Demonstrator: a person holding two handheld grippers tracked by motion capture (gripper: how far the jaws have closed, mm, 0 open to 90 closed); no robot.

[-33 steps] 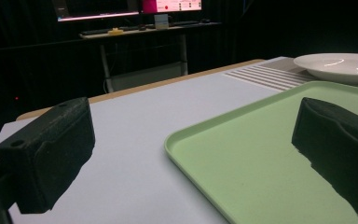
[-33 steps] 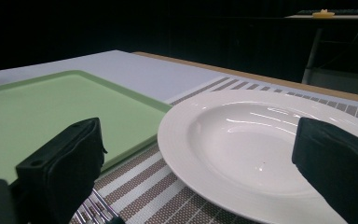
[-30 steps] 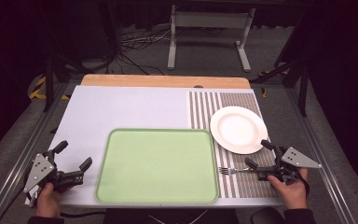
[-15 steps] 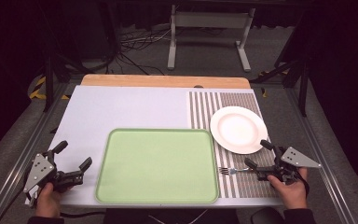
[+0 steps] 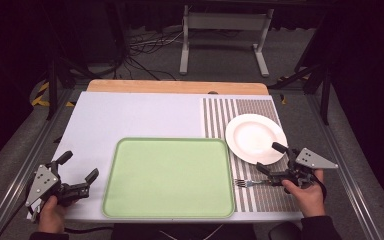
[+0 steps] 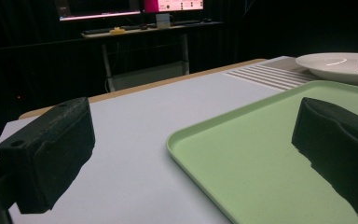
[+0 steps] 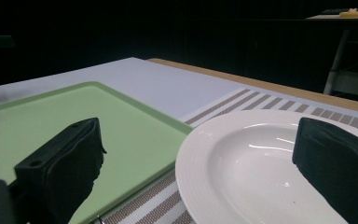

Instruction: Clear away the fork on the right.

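Observation:
A light green tray [image 5: 170, 177] lies at the middle front of the white table. To its right, a white plate [image 5: 256, 137] rests on a striped placemat [image 5: 260, 200], and a fork [image 5: 250, 183] lies on that mat near the front, tines toward the tray. My right gripper [image 5: 270, 158] stands open just above the fork's handle end, beside the plate's near rim. Its own view has the plate [image 7: 256, 172] and the tray's corner [image 7: 51, 121] between its spread jaws. My left gripper [image 5: 79, 165] is open at the tray's left edge; the tray [image 6: 270, 154] lies ahead of its jaws.
The table [image 5: 140, 117] has bare white surface behind and left of the tray. A wooden strip [image 5: 177, 86] runs along its far edge. Metal rails [image 5: 27, 160] flank the table, and a stand [image 5: 222, 37] and cables sit on the floor behind.

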